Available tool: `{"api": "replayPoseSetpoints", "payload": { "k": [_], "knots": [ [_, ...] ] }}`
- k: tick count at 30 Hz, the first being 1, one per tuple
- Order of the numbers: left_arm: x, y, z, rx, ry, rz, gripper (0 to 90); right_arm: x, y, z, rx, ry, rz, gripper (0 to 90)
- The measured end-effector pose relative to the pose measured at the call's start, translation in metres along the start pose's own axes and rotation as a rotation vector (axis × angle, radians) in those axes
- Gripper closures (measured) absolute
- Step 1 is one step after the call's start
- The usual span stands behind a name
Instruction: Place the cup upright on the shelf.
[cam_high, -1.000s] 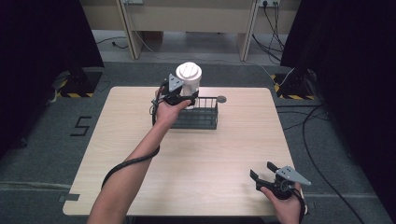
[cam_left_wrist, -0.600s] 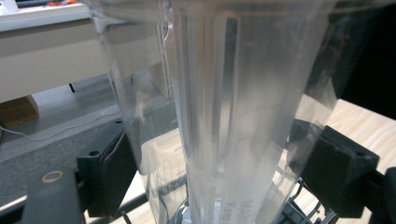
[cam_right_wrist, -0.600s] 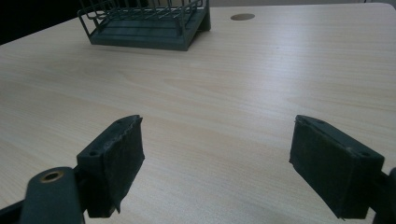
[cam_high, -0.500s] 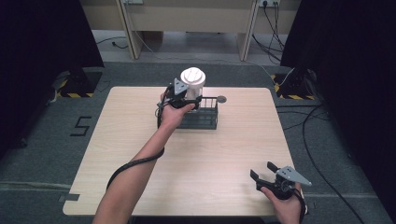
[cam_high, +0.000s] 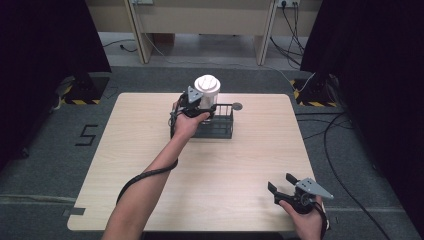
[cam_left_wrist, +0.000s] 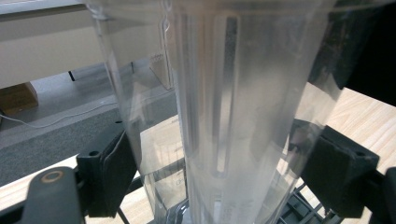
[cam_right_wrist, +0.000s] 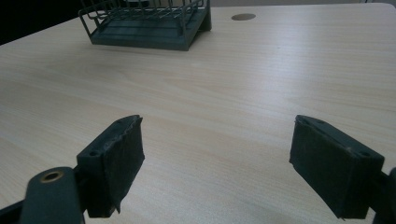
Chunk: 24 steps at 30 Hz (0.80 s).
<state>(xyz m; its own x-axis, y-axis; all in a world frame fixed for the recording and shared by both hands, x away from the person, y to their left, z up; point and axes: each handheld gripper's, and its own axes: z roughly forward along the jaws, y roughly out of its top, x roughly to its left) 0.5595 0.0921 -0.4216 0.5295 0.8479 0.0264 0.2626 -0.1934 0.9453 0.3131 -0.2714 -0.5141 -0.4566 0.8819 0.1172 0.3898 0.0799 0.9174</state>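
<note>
High view, left gripper (cam_high: 200, 106) fingers clamped on clear cup (cam_high: 206, 92), seemingly above wire basket (cam_high: 216, 125), right gripper (cam_high: 286, 187) wide open, empty

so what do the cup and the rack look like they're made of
Cup: seemingly clear, glossy plastic, since the floor and table show through its wall; white lid. Rack: thin dark bars, likely coated metal wire, though plastic can't be ruled out.

Even overhead light, dark side curtains, soft shadows, near jaws blurred
</note>
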Motion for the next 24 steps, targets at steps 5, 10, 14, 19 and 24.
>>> {"api": "replayPoseSetpoints", "payload": {
  "k": [5,10,14,19,24],
  "knots": [
    [-0.001,-0.003,0.003,0.006,0.002,-0.006,17.5,0.001,0.0,0.0,0.002,0.003,0.009,18.0],
    [-0.002,-0.005,0.004,0.012,0.005,-0.01,17.5,0.0,0.0,0.0,0.001,0.004,0.004,18.0],
    [-0.002,-0.007,0.005,0.016,0.007,-0.015,17.5,0.0,0.0,0.0,0.0,0.002,-0.001,18.0],
    [-0.001,-0.011,0.008,0.025,0.011,-0.033,17.4,0.0,0.0,0.0,0.002,0.002,0.002,18.0],
    [0.0,-0.014,0.009,0.028,0.011,-0.041,17.3,0.0,0.0,0.0,0.002,0.003,0.003,17.9]
  ]
}}
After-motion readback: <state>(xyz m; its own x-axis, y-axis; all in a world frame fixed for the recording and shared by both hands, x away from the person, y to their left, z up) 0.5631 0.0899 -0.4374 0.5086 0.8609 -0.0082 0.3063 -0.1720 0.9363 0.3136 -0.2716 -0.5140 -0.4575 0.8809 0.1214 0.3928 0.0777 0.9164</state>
